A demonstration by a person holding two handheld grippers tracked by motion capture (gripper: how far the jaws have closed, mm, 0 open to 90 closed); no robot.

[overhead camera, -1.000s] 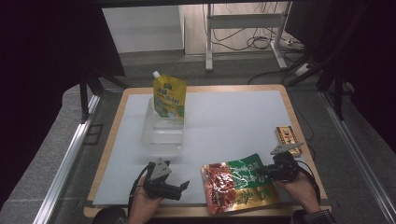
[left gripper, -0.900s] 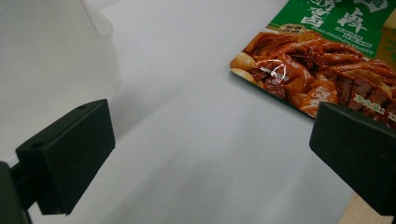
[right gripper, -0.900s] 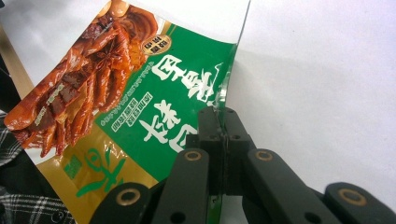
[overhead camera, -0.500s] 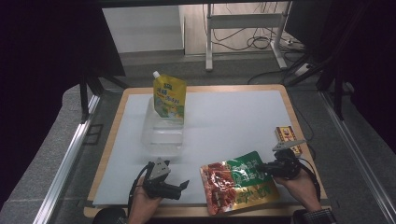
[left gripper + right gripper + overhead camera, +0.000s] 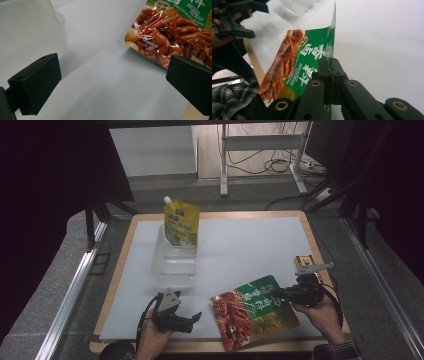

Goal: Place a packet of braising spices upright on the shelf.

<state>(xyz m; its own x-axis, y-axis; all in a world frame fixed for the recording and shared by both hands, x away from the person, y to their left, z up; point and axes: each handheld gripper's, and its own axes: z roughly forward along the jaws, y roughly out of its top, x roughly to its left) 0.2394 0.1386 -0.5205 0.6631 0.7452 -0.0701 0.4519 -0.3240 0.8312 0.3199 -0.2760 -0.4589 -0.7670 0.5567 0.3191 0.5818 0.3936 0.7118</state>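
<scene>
A green and red snack packet (image 5: 252, 312) sits at the front right of the white mat. My right gripper (image 5: 279, 294) is shut on the packet's right edge; in the right gripper view the packet (image 5: 299, 62) stands on edge, pinched between the jaws of that gripper (image 5: 329, 62). My left gripper (image 5: 194, 320) is open near the front edge, just left of the packet, with nothing between its jaws. In the left gripper view the packet's red corner (image 5: 170, 32) lies ahead on the right, beyond the left gripper (image 5: 112, 85).
A clear plastic tub (image 5: 174, 262) stands mid-left on the mat (image 5: 250, 245), with a yellow spouted pouch (image 5: 181, 223) leaning in it. A small brown box (image 5: 305, 262) lies at the right edge. The tub's wall (image 5: 27, 32) is close to the left jaw.
My right gripper has closed in on the packet's right edge and lifted it slightly. The left gripper has stayed put.
</scene>
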